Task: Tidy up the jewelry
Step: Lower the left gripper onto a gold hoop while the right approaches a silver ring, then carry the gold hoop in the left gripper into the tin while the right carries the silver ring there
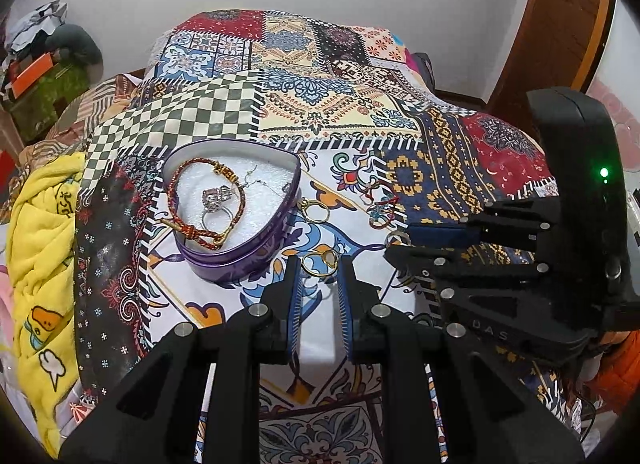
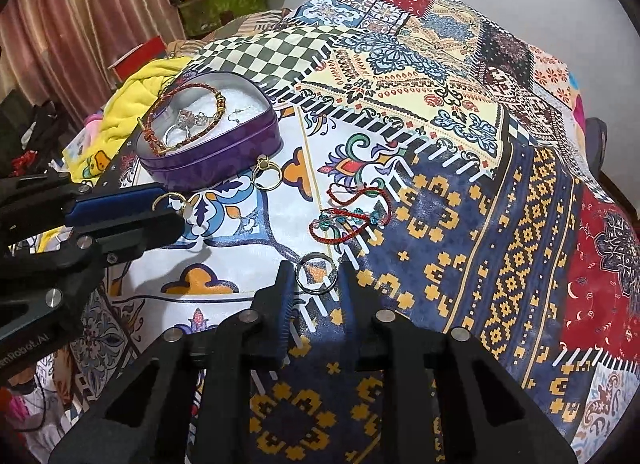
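A purple heart-shaped tin (image 1: pixel 240 260) (image 2: pixel 216 168) stands on the patterned bedspread. It holds a red-gold braided bracelet (image 1: pixel 176 184), a silver stone ring (image 1: pixel 216 200) and thin earrings. My left gripper (image 1: pixel 320 266) is open, and a gold ring with a pale stone (image 1: pixel 331 259) lies between its fingertips. My right gripper (image 2: pixel 316 268) is also open, its fingertips either side of a silver band ring (image 2: pixel 318 292) on the cloth. Another gold ring (image 1: pixel 316 210) (image 2: pixel 267 176) lies beside the tin. A red cord bracelet with teal beads (image 1: pixel 382 208) (image 2: pixel 352 216) lies past the right gripper.
A yellow blanket (image 1: pixel 40 248) is bunched at the bed's left edge. Boxes and clutter (image 1: pixel 40 64) stand at the far left by the wall. The left gripper (image 2: pixel 172 208) and right gripper (image 1: pixel 398 244) sit close together, side by side. A wooden door (image 1: pixel 560 24) is at the right.
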`<state>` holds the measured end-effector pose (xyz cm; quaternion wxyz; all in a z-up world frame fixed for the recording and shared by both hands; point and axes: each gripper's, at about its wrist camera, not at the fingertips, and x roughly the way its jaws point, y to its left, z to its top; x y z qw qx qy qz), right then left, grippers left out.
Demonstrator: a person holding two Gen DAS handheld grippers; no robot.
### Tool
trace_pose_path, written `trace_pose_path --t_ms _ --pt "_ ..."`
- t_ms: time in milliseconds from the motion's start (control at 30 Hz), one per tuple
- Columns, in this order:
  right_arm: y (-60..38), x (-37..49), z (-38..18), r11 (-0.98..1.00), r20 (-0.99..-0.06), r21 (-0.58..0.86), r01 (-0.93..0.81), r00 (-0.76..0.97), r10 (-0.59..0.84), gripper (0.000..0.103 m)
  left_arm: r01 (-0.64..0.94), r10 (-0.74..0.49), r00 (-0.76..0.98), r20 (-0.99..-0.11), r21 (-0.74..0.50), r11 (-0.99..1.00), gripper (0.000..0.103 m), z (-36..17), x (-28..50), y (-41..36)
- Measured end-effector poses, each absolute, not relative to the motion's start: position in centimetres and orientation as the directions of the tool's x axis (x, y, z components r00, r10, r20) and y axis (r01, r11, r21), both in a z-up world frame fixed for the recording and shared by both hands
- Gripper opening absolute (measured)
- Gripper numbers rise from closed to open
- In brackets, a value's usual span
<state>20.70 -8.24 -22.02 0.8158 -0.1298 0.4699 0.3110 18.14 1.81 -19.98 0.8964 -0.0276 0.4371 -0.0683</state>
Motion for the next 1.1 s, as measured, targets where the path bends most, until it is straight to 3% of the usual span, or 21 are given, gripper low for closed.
trace_pose_path --t_ms 300,700,1100 --pt "-8.1 20.5 -20.5 0.78 -0.831 0.083 -0.62 0.389 0.398 0.02 0.08 -0.137 0.641 -0.755 -0.111 0.991 0.017 -18.5 17.7 2.6" --pt "-6.4 20.3 -15.0 0.764 -0.74 0.105 -0.637 0.463 0.488 0.02 0.033 -0.096 0.72 -0.687 -0.105 0.994 0.017 -15.0 16.9 5.1" --pt "-3.9 21.3 -13.9 0.732 -0.708 0.109 -0.673 0.464 0.532 0.02 -0.017 -0.041 0.745 -0.666 -0.081 0.997 0.017 -14.2 17.3 8.1"
